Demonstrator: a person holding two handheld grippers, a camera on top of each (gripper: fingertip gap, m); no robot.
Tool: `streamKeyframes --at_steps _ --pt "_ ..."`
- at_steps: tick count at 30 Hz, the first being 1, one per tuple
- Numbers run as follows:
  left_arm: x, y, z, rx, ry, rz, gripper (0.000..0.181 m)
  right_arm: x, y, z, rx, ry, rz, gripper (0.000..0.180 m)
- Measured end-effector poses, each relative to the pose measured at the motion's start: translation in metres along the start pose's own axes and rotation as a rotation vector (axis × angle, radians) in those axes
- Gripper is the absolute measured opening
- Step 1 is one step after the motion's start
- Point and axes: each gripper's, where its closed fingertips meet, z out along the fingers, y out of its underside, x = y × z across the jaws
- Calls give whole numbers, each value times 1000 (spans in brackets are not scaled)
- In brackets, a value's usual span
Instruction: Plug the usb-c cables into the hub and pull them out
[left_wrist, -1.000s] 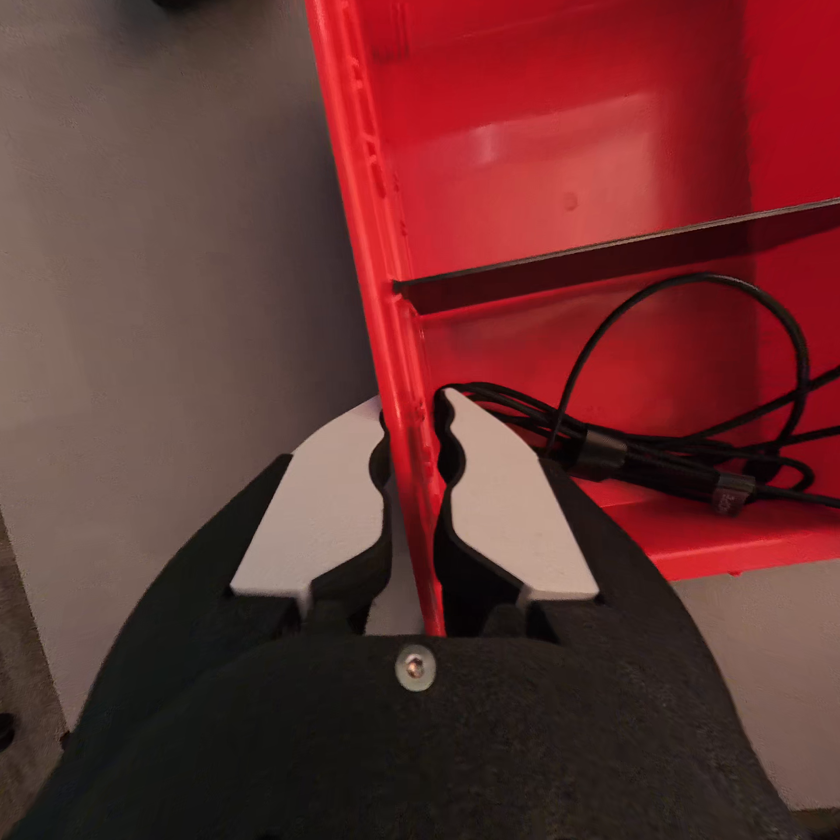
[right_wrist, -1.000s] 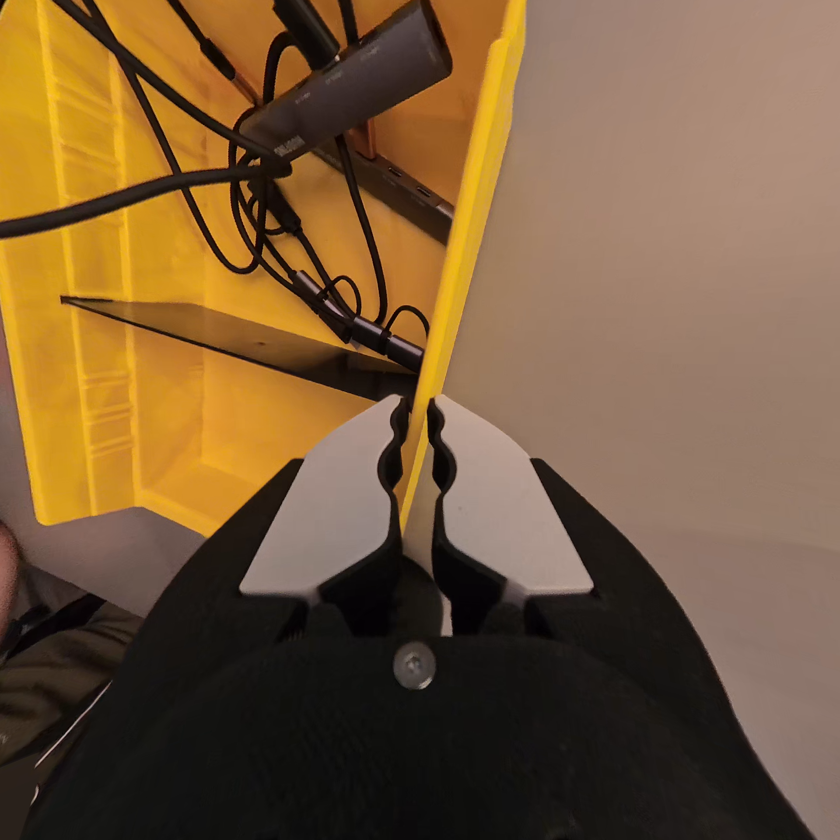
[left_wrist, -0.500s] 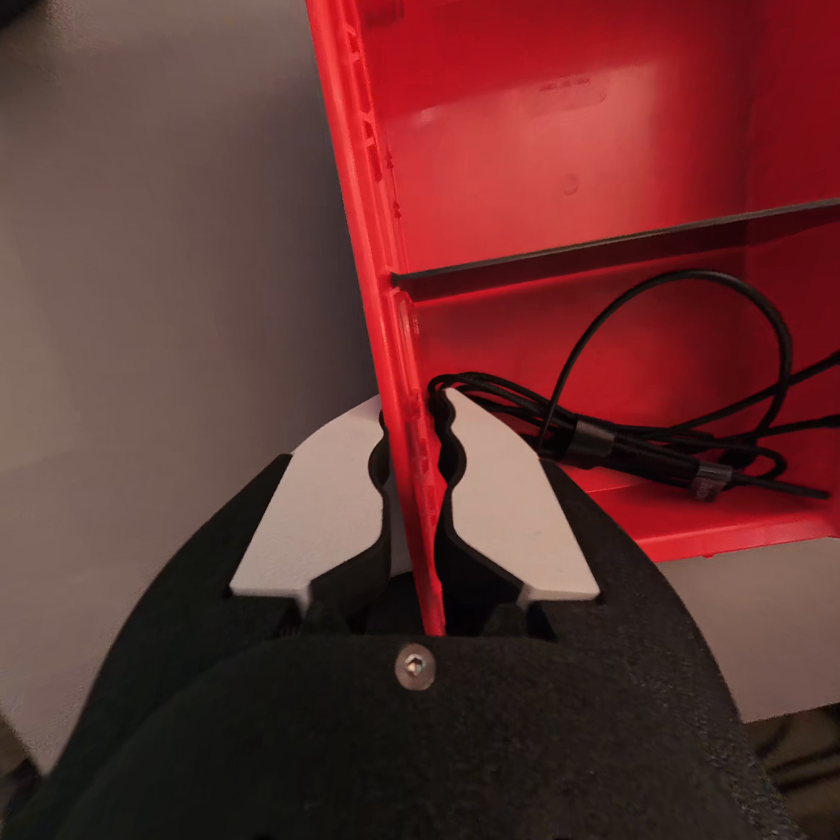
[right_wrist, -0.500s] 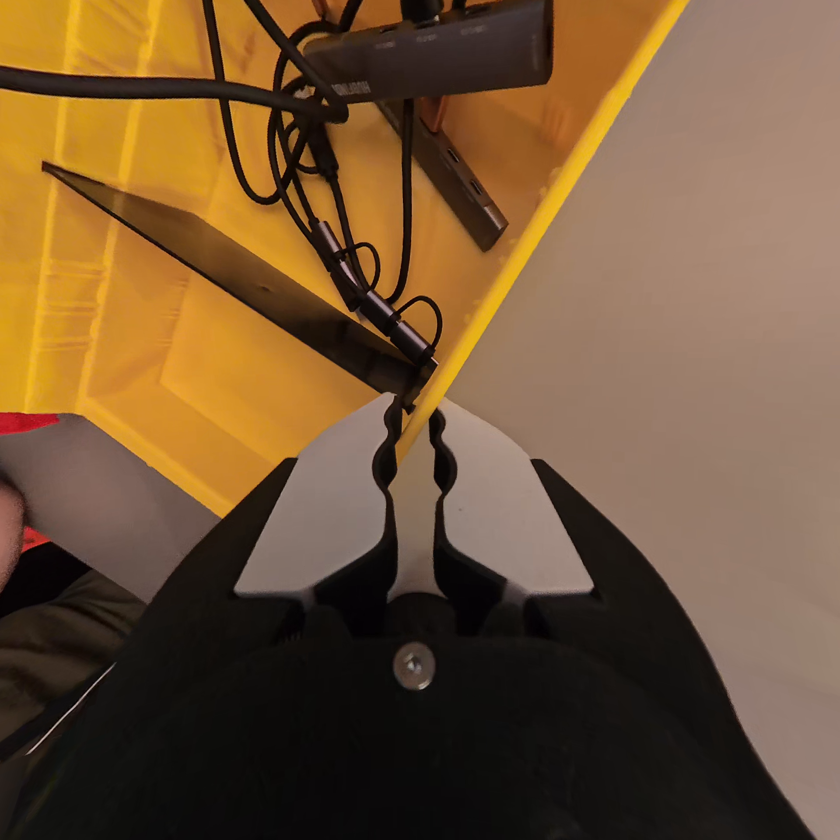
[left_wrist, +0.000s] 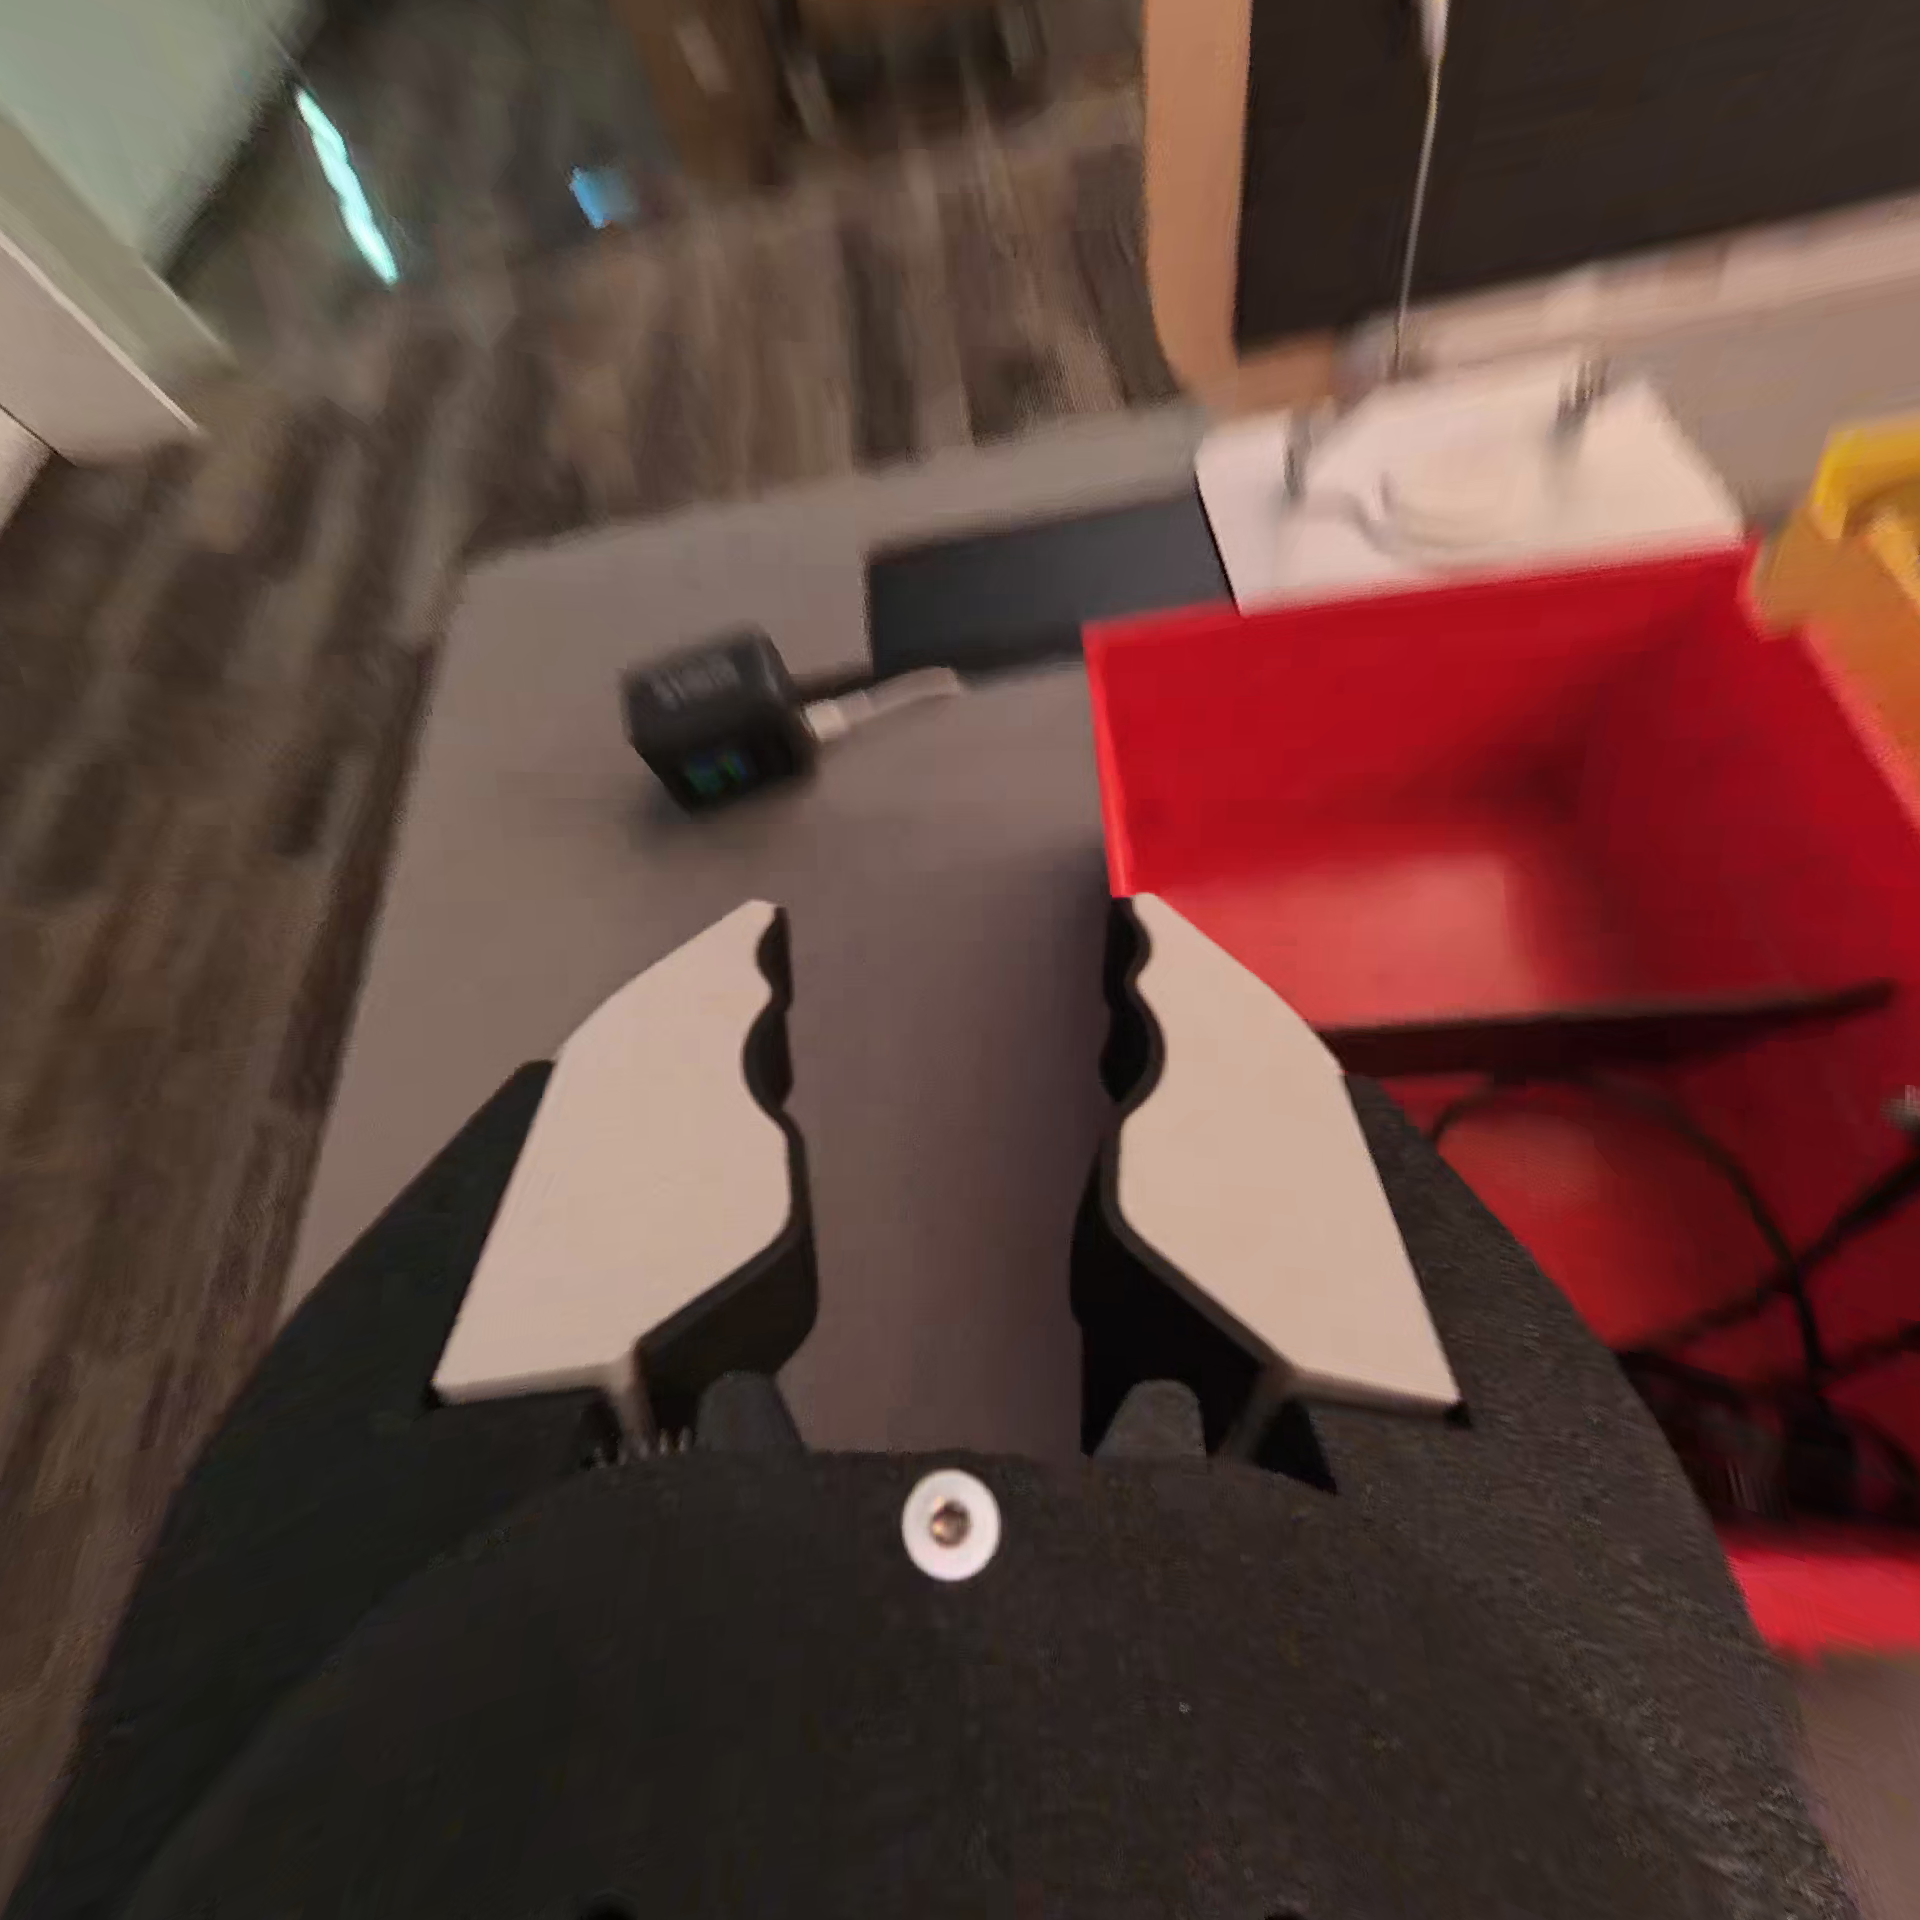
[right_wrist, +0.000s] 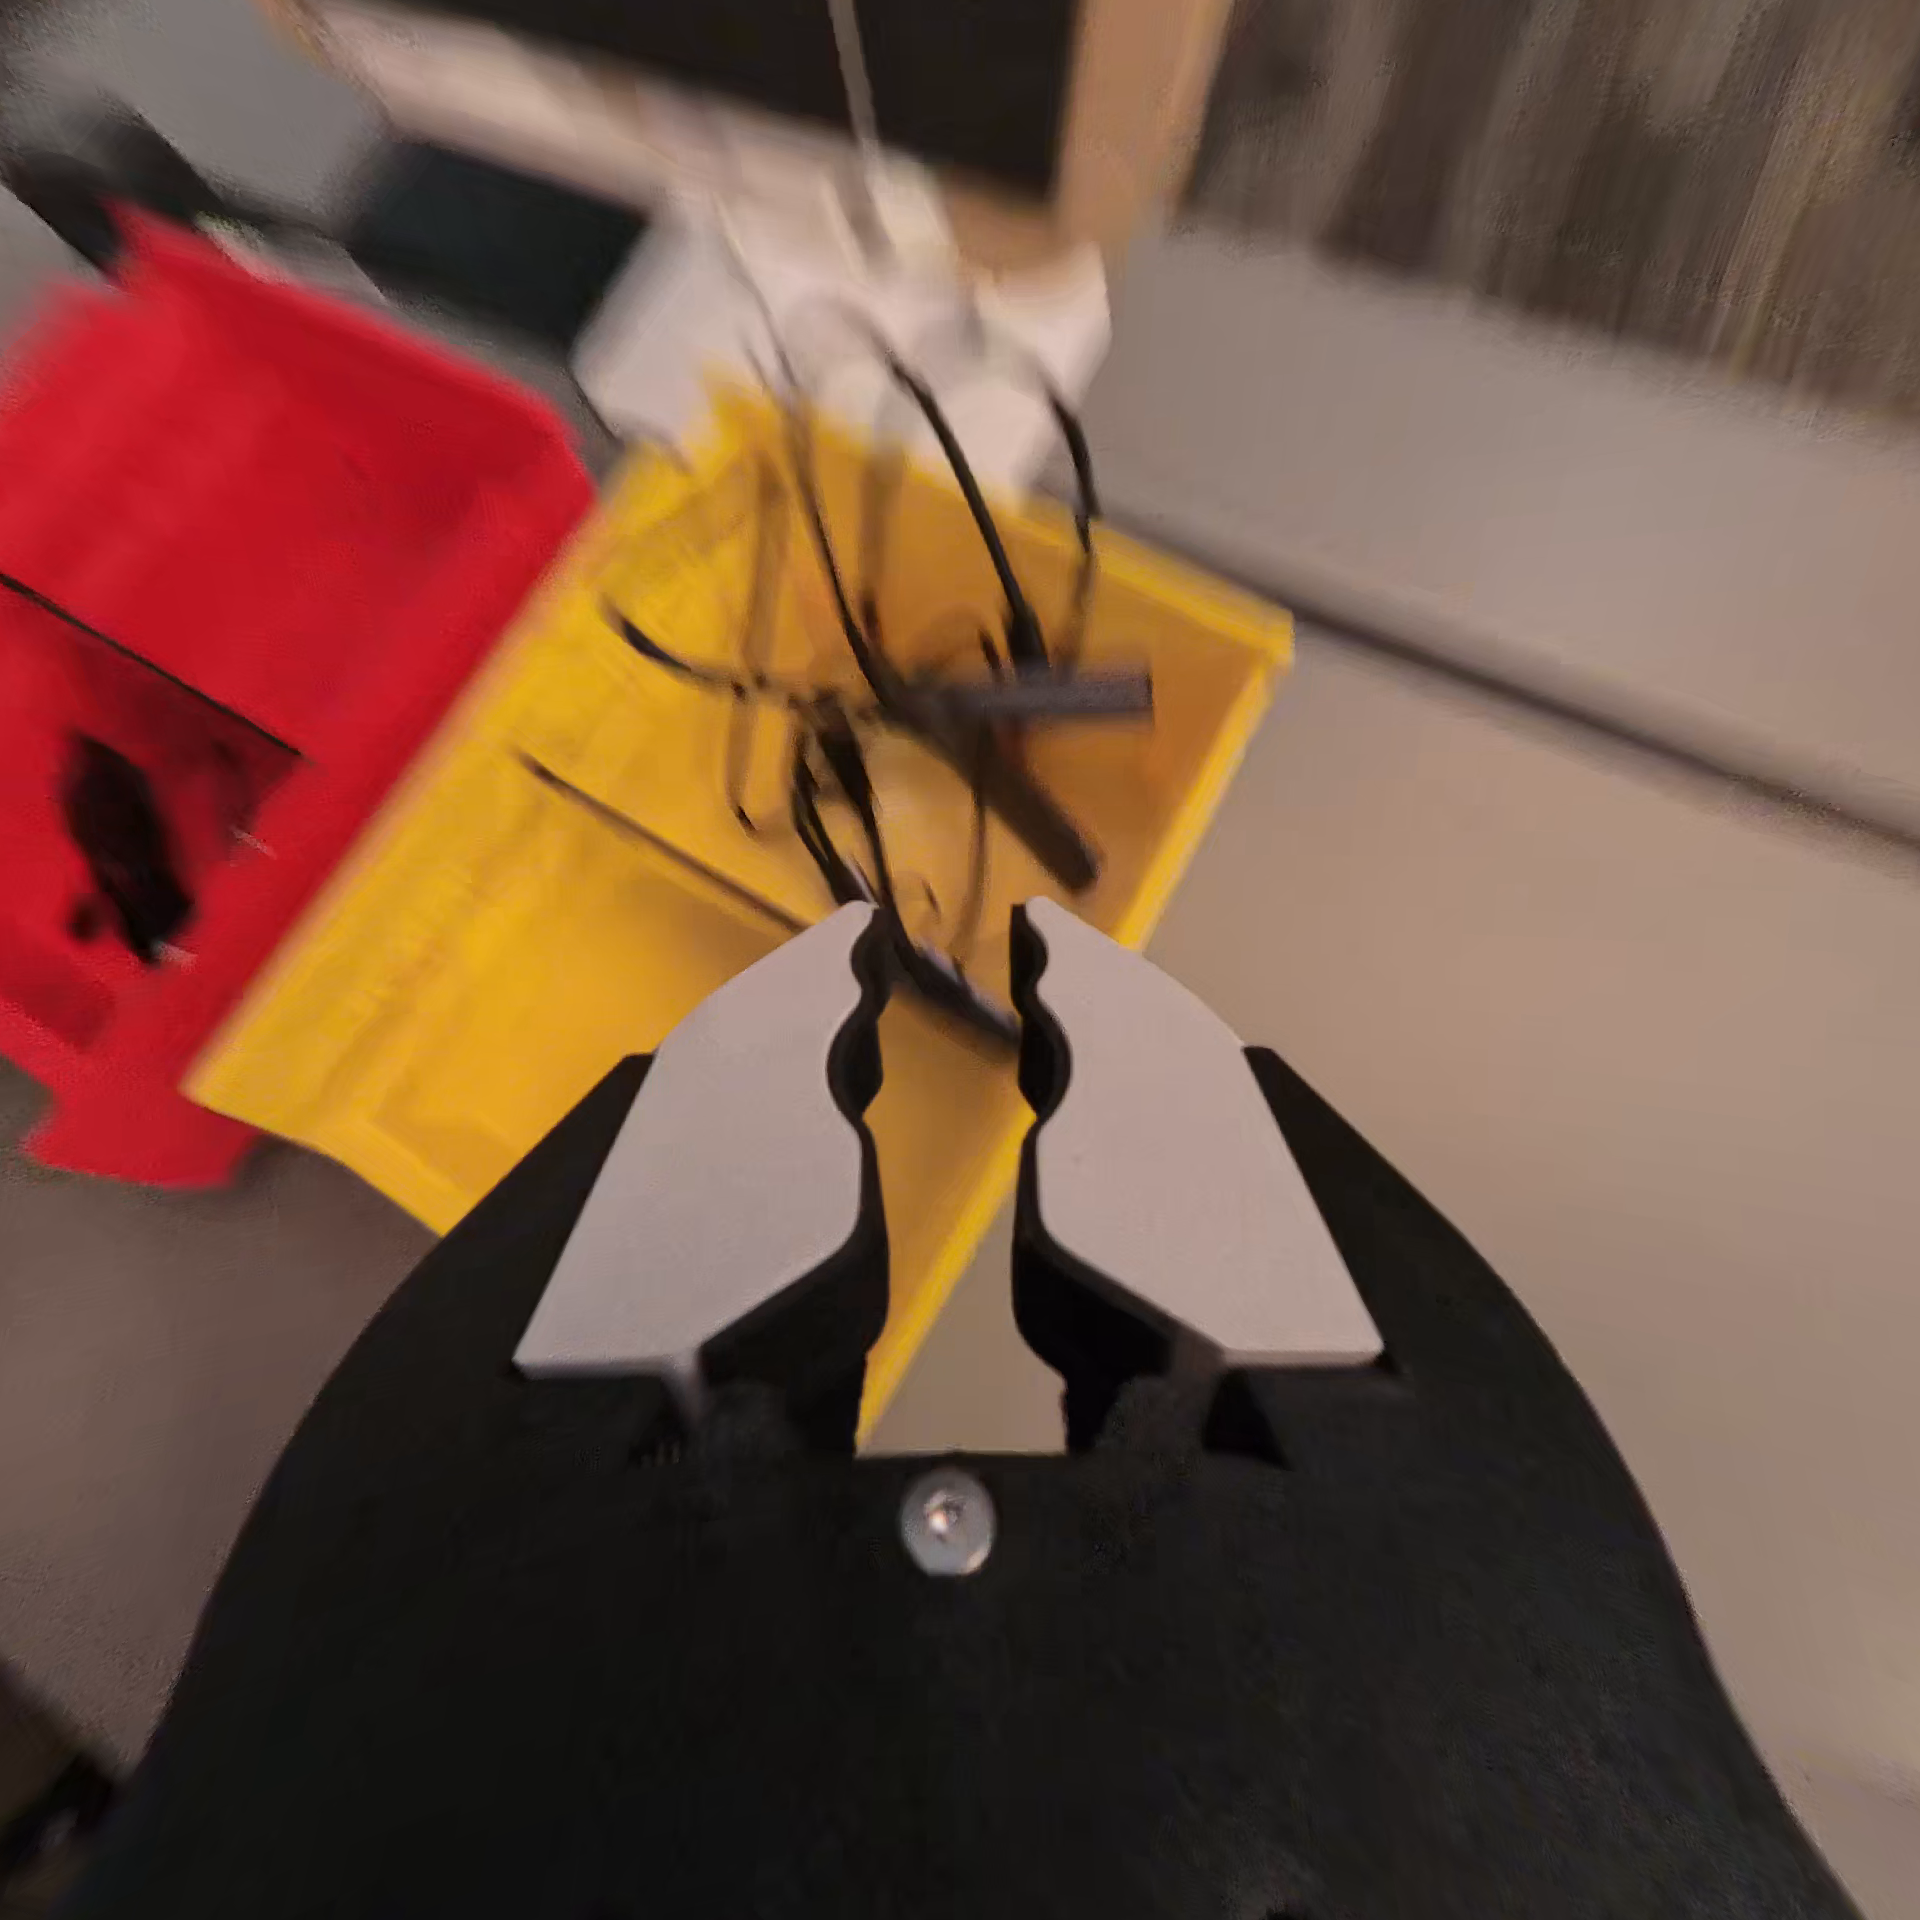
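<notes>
Red bin (left_wrist: 1455, 790) and yellow bin (right_wrist: 436, 1049) sit side by side on grey table (left_wrist: 935, 831).

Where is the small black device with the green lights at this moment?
In the left wrist view, the small black device lies on the grey table, left of the red bin, beyond the open fingers.

A red bin (left_wrist: 1455, 748) sits on the grey bench (left_wrist: 935, 831), a black divider (left_wrist: 1600, 1023) across its inside. Beside it stands a yellow bin (right_wrist: 436, 1039) — also divided. Farther left on the bench lies a small black device (left_wrist: 717, 717), blurred, with a flat black slab (left_wrist: 1029, 613) behind it.
</notes>
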Motion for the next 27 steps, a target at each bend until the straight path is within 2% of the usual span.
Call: streamKeyframes --at_steps 3,4,6,8,9,13,18,27 --pt "-17 -38 -21 220 -130 15 58 -85 -59 -40 467 -182 -219 32" --pt "-18 -48 -27 288 -161 33 56 -114 -62 -40 520 -266 -267 33" --pt "-16 -61 -38 399 -188 71 49 -164 -44 -13 295 -459 -245 41" --pt "-12 -67 -43 437 -186 81 48 -189 -30 22 66 -534 -154 34" --pt "-11 -68 -43 433 -176 81 48 -194 -25 40 -16 -521 -112 26" --pt "-10 -67 -41 429 -158 79 49 -191 -3 89 -325 -347 -109 27" --pt "-5 -65 -36 417 -125 88 50 -192 -14 105 -449 -245 -6 27" --pt "0 -58 -29 394 -24 68 49 -185 13 128 -608 -99 80 28"
